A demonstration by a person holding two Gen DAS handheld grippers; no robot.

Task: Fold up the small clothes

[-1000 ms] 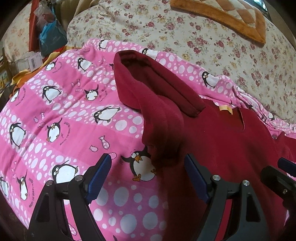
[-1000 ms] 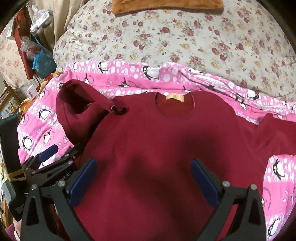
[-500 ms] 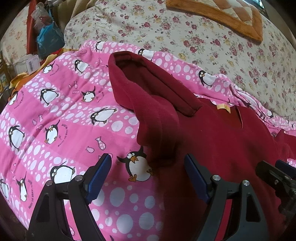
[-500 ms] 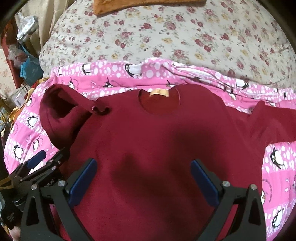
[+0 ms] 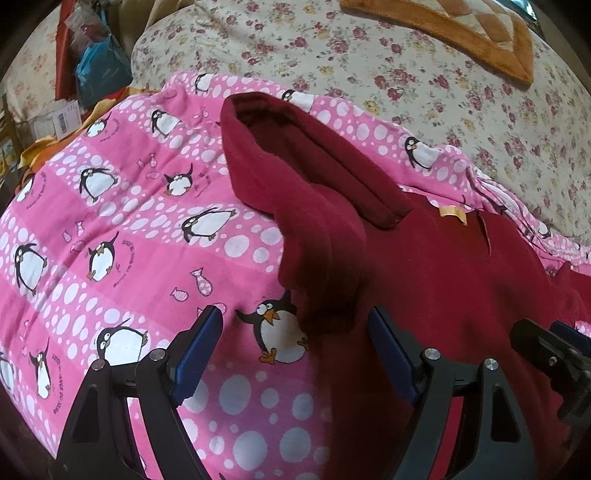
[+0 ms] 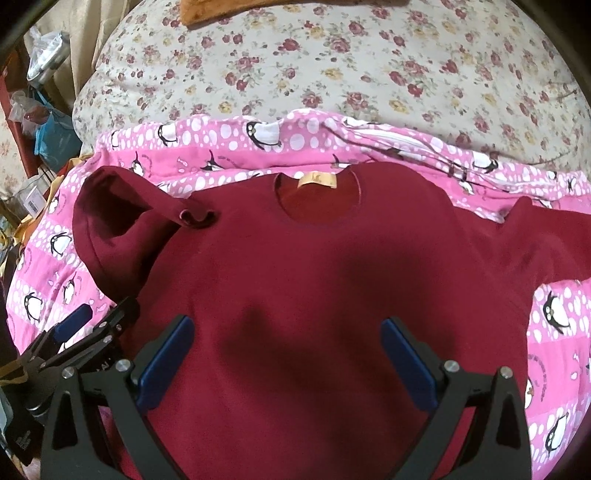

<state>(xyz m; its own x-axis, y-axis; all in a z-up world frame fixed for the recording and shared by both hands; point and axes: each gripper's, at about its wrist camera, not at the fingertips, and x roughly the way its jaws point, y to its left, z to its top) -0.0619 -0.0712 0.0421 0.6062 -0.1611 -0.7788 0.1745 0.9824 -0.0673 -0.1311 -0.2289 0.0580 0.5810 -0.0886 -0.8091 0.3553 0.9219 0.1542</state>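
Observation:
A dark red sweater lies face up on a pink penguin blanket, neck label at the far side. Its left sleeve is folded back with the cuff lying toward the chest; the right sleeve stretches out to the right. My left gripper is open and empty, hovering over the sweater's left edge below the folded sleeve. My right gripper is open and empty above the sweater's lower chest. The left gripper also shows in the right wrist view.
A floral bedspread lies beyond the blanket, with an orange-edged quilt on it. Bags and boxes are piled at the far left beside the bed. The pink blanket extends left of the sweater.
Both grippers have drawn back a little and lifted, still open. The sweater and its folded left sleeve lie as before.

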